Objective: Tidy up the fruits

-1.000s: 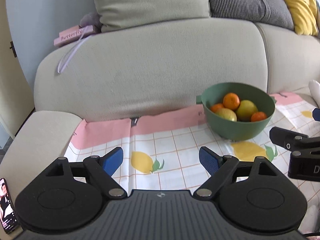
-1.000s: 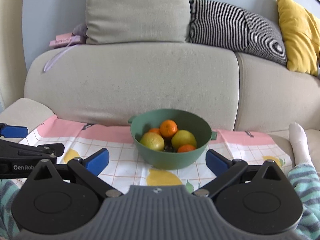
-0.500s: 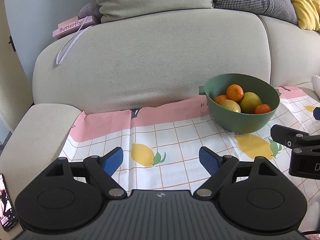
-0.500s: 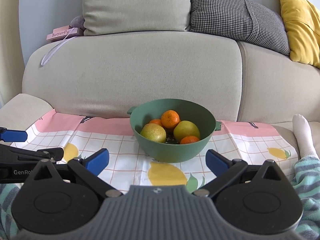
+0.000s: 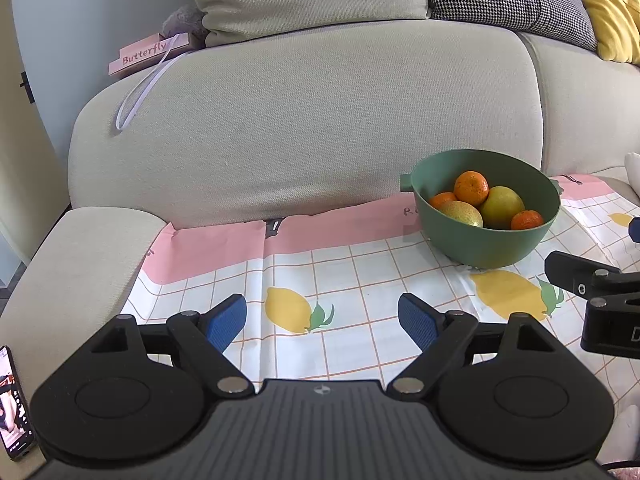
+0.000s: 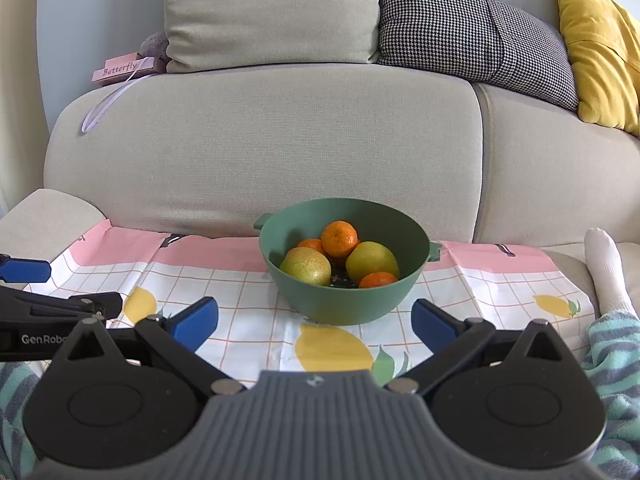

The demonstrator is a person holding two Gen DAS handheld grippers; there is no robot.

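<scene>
A green bowl (image 6: 344,304) (image 5: 488,246) stands on a lemon-print cloth (image 6: 240,292) (image 5: 340,280) spread over the sofa seat. Inside it lie two yellow-green pears (image 6: 307,266) (image 6: 372,260) and three small oranges, the topmost orange (image 6: 339,238) (image 5: 472,187) resting on the others. My right gripper (image 6: 314,322) is open, low over the cloth, with the bowl just beyond its blue fingers. My left gripper (image 5: 322,320) is open too, over bare cloth to the left of the bowl, nothing between its fingers.
The beige sofa back (image 6: 264,148) rises close behind the bowl, with beige, houndstooth (image 6: 472,36) and yellow cushions (image 6: 600,48) on top. A pink "Butterfly" box (image 5: 150,54) sits on the left end. A white-socked foot (image 6: 608,272) lies right of the cloth. A phone (image 5: 14,400) rests on the armrest.
Both grippers have pulled back and risen slightly, so the bowl sits lower in each view and more of the cloth shows. The jaws stayed open; the fruit has not moved.
</scene>
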